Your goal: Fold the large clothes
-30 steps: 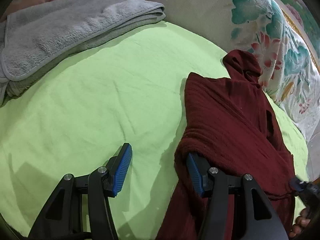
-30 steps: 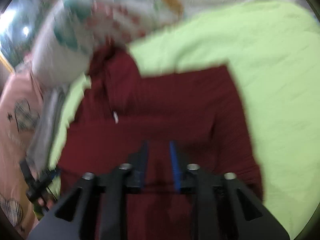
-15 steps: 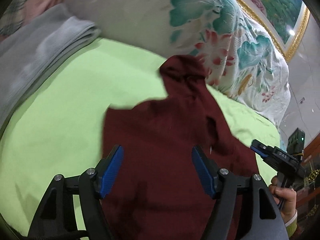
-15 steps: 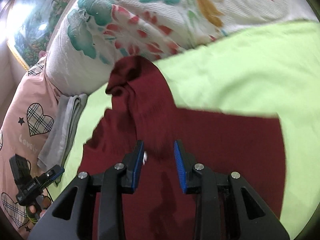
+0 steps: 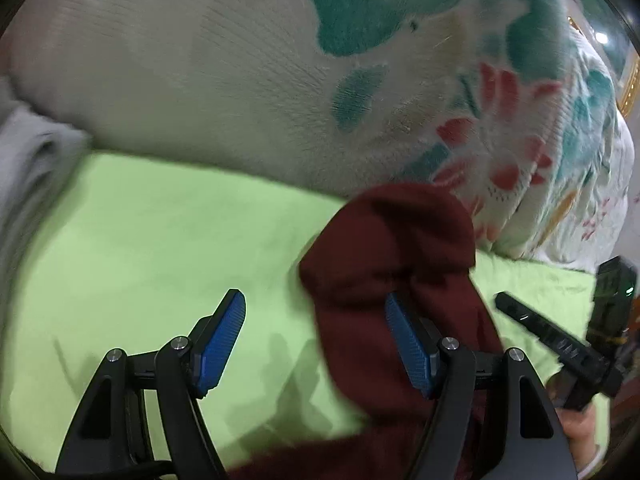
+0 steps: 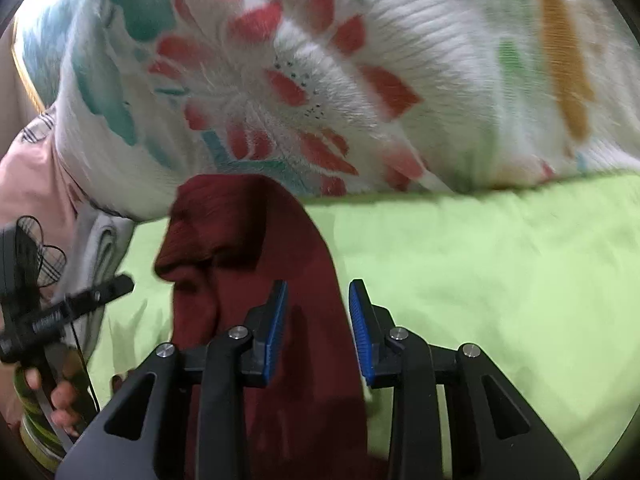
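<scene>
A dark red knitted garment (image 5: 384, 280) lies on the lime green sheet (image 5: 160, 240), its narrow far end bunched against the flowered quilt. My left gripper (image 5: 316, 340) is open wide above the garment's left edge, holding nothing. In the right wrist view the same garment (image 6: 256, 240) runs up between and left of my right gripper (image 6: 318, 328), which is open a moderate width just above the cloth, with nothing in its jaws. The right gripper also shows in the left wrist view (image 5: 560, 340), at the right edge.
A white quilt with teal and red flowers (image 5: 360, 80) rises right behind the garment. A folded grey towel (image 5: 28, 168) lies at the far left on the sheet. A pink pillow with hearts (image 6: 32, 184) is at the left. The left gripper shows in the right wrist view (image 6: 56, 312).
Both grippers have moved forward along the garment toward its far end by the quilt. The right gripper has opened wider. The left stays open.
</scene>
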Available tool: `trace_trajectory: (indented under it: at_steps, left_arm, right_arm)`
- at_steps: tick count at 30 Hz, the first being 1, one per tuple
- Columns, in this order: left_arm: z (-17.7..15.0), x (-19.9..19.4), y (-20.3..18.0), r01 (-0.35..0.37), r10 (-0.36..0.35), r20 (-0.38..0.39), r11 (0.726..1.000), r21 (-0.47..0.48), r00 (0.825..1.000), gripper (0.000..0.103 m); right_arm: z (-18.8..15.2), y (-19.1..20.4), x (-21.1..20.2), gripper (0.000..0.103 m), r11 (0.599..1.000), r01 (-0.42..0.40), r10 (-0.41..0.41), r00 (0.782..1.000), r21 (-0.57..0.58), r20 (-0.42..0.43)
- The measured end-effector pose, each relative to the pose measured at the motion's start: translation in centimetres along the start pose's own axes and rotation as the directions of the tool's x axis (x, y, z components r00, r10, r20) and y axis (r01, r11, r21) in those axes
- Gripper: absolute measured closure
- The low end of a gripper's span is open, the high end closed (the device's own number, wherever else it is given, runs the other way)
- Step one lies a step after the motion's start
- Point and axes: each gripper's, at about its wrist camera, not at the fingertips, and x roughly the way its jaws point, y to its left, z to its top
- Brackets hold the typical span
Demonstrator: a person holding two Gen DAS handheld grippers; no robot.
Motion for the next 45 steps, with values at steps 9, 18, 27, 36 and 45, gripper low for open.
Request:
trace_trajectory:
  at_steps: [9,18,27,36,45]
  left_arm:
    - [1.8,5.7,-0.7,0.003,-0.002,-0.038,0.999,0.041,0.999,0.094]
    - [-2.4,-6.4,-5.8,0.104,-0.137,0.15,0.972,0.211,0.979,0.095]
    - [-13.8,-14.3,-6.4,0.143,-0.191,0.169,0.955,0.258,0.967,0.095]
    - [-24.4,-16.1,-4.4,0.151,-0.169,0.068,0.965,0.217,0.983,0.092]
    - [-29.3,-19.0,0.0,0.145,-0.147,-0.006,0.972,0.182,0.989,0.059]
  right_arm:
    - [1.7,-0.7,2.8,0.1,0.998,-0.061,0.061,0.998,0.021,-0.014]
    - [0.2,1.5,-8.3,0.1,0.994,-0.059,0.071,0.989,-0.096,0.13]
    - [-9.6,0.3,-18.1,0.1,0.996,-0.079,0.084,0.983,-0.038,0.166]
    - [-19.1,0.1,-20.0,0.1,0.998,-0.048,0.044,0.996,0.042,0.079]
    - [-23.7,-1.1,-21.3,0.095,0.994,-0.03,0.033,0.999,0.104,-0.03]
